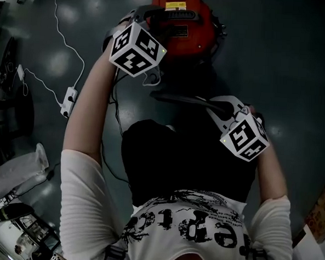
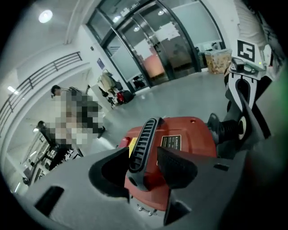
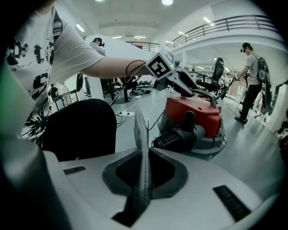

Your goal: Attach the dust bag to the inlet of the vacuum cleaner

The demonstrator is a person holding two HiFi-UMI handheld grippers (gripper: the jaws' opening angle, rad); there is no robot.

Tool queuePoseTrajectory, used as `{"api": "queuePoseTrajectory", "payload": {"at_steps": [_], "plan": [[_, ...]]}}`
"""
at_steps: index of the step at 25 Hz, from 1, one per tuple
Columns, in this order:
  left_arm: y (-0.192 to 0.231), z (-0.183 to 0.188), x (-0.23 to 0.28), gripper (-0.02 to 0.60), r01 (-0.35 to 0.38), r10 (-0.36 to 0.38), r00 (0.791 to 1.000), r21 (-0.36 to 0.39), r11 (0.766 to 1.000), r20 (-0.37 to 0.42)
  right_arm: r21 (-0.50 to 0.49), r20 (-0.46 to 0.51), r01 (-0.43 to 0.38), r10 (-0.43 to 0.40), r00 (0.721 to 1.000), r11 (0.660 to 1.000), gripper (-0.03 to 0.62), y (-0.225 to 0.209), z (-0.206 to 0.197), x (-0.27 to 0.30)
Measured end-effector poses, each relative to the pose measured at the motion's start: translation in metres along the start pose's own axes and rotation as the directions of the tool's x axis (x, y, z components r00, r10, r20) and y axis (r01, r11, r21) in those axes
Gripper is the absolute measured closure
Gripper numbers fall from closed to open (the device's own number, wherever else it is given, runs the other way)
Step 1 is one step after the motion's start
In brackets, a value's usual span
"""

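A red vacuum cleaner [image 1: 182,23] [image 3: 193,114] stands on the grey floor. My left gripper [image 1: 158,21] [image 2: 143,166] reaches down over its top, open, with the ribbed black carry handle [image 2: 141,143] between the jaws and the pads apart from it. A black ribbed hose stub [image 3: 173,139] [image 2: 225,130] sticks out of the vacuum's side. A black dust bag [image 1: 188,161] [image 3: 81,130] hangs in front of the person's body. My right gripper [image 1: 210,105] [image 3: 143,166] is shut on the bag's thin flat edge [image 3: 143,143], held upright short of the vacuum.
A white power strip [image 1: 69,102] [image 3: 125,114] with a trailing cable lies on the floor left of the vacuum. A clear plastic bag [image 1: 17,167] and clutter sit at the lower left. A person [image 3: 249,81] stands beyond the vacuum. Glass doors [image 2: 171,40] lie ahead.
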State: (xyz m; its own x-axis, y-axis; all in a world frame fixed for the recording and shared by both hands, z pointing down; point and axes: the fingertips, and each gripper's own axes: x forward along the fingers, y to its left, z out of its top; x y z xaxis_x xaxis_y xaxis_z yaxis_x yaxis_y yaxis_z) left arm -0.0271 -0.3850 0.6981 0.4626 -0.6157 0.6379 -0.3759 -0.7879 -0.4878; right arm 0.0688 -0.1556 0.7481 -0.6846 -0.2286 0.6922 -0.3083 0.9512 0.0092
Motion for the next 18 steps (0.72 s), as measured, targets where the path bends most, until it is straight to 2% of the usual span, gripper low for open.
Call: {"api": "queuePoseTrajectory", "payload": {"at_steps": [2,4,9,16,18], "plan": [[0.001,-0.004,0.012,0.403,0.063,-0.06,0.997,0.048,0.997,-0.052,0.005,0.005,0.006,-0.006,1.0,1.0,0.572,-0.002,-0.001,0.002],[0.006,-0.006,0.02,0.405,0.086,-0.078,0.993,0.087,0.993,-0.084,0.009,0.018,0.014,-0.014,1.0,1.0,0.572,-0.006,-0.002,0.004],[0.002,0.001,0.025,0.44,0.16,-0.152,0.986,0.107,0.981,-0.074,0.026,0.037,0.017,-0.018,0.999,1.0,0.572,-0.008,-0.006,0.008],[0.002,0.004,0.022,0.445,0.17,-0.164,0.985,0.127,0.977,-0.057,0.008,0.02,0.071,-0.071,0.997,0.997,0.572,-0.024,-0.008,0.013],[0.002,0.002,0.024,0.446,0.162,-0.154,0.986,0.125,0.979,-0.071,-0.031,0.013,0.104,-0.104,0.995,0.994,0.572,-0.026,-0.009,0.013]]}}
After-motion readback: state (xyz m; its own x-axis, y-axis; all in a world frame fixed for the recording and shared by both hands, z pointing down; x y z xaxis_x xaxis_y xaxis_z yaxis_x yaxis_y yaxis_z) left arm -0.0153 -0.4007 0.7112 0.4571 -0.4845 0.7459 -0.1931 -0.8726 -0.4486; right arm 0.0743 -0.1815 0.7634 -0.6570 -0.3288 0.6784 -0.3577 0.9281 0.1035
